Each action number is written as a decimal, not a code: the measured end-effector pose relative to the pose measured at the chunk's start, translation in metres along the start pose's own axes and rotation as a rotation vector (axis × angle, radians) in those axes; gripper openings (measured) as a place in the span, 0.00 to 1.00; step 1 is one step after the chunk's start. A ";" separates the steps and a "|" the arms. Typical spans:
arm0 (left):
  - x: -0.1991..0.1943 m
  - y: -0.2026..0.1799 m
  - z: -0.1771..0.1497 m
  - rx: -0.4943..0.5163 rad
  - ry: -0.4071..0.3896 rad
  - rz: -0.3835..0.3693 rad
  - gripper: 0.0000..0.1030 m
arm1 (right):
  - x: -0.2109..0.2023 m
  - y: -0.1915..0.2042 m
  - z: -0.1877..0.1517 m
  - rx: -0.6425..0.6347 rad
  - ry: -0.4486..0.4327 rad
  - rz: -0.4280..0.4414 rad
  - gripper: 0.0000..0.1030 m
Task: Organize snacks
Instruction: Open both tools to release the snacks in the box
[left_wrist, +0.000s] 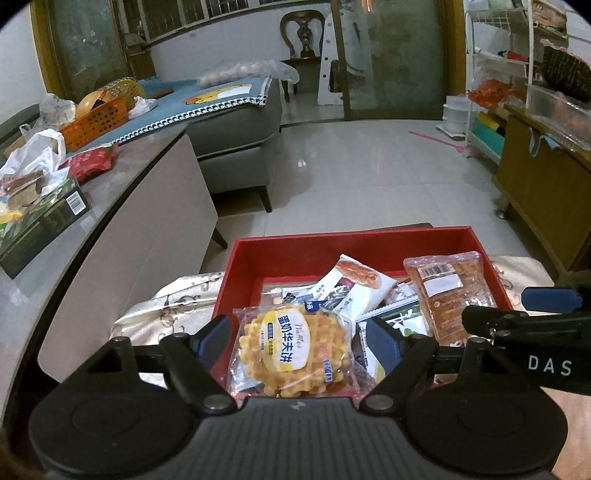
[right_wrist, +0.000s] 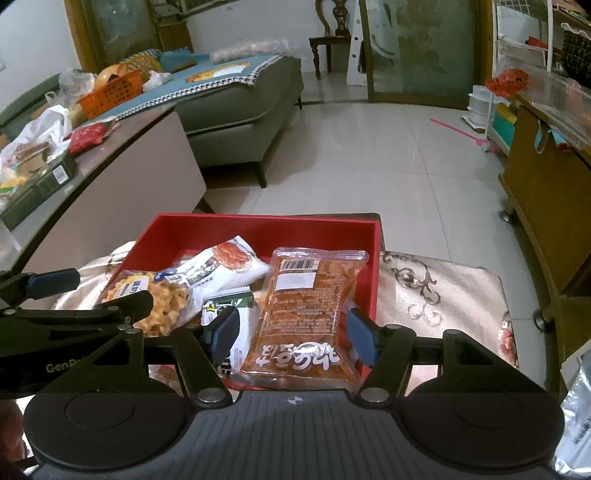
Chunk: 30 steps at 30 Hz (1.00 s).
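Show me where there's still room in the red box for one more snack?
The bare patch is the far end of the red box, between its back wall and the white packet. The near half is crowded: the waffle pack, the orange packet and the dark packets under them overlap. Outside, the patterned cloth right of the box is bare too.

- Far left I see a grey sofa (left_wrist: 236, 147) under a blue blanket (left_wrist: 207, 99).
- An orange basket (left_wrist: 94, 122) sits on the tabletop (left_wrist: 122, 184).
- A pink swatter (left_wrist: 439, 138) lies on the floor (left_wrist: 351, 166).
- A wooden chair (left_wrist: 303, 37) stands against the back wall.
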<state>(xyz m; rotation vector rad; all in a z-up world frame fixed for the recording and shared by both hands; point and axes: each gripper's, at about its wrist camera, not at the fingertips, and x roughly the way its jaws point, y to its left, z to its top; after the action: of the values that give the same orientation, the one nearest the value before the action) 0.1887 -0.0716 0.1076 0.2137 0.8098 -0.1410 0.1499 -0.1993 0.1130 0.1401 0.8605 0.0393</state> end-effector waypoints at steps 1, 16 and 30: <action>0.000 0.000 0.000 -0.002 0.000 -0.002 0.73 | 0.000 0.000 0.000 -0.001 0.000 0.001 0.69; -0.022 0.007 -0.015 -0.026 0.016 -0.036 0.77 | -0.025 0.008 -0.008 -0.009 -0.024 0.012 0.71; -0.050 0.017 -0.038 -0.038 0.017 -0.039 0.79 | -0.064 0.025 -0.032 -0.035 -0.042 0.041 0.77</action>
<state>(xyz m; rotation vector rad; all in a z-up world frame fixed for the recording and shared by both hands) 0.1317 -0.0434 0.1213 0.1631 0.8331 -0.1605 0.0840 -0.1769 0.1443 0.1259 0.8150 0.0896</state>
